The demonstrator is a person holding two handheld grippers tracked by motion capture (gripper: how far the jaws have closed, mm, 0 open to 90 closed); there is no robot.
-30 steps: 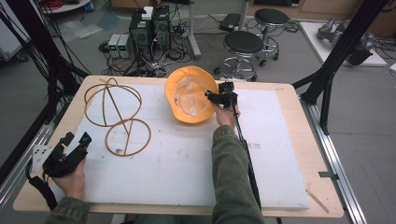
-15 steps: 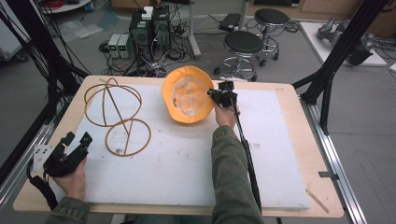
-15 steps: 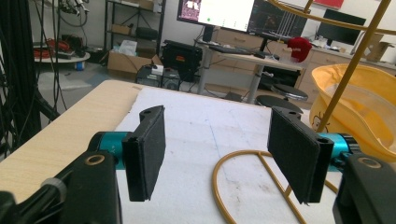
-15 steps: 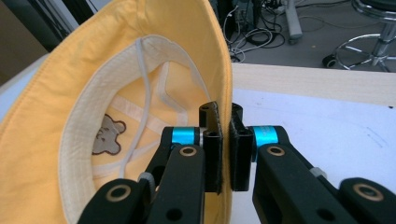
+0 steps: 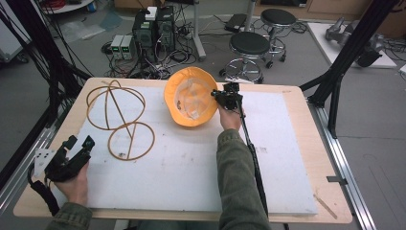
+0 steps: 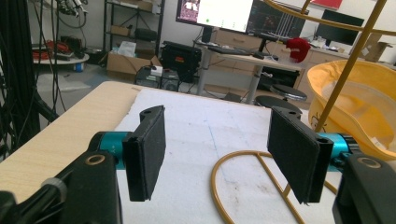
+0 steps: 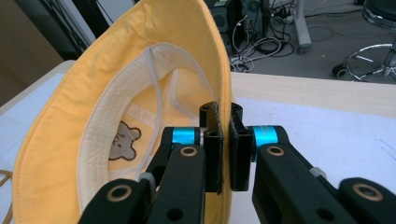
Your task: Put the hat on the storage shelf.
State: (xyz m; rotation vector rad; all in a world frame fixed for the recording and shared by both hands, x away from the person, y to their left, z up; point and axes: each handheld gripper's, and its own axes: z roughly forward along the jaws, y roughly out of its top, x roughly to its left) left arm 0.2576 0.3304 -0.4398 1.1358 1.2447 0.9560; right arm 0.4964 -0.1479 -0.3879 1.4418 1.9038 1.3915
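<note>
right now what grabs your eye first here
The yellow bucket hat at the table's far middle, lying inside-up, its brim pinched by the right hand-held gripper. Next, the gold wire stand to its left, with the left hand-held gripper open near the table's front-left corner.

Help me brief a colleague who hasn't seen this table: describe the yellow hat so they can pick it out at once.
On the white mat covering the wooden table, look to the far edge near the middle. The yellow hat sits there tipped up, its pale lining with a small bear label facing the person, its brim pinched by the right tongs. Its neighbour, the wire frame on the left, is bare golden hoops; the hat is soft cloth.
</note>
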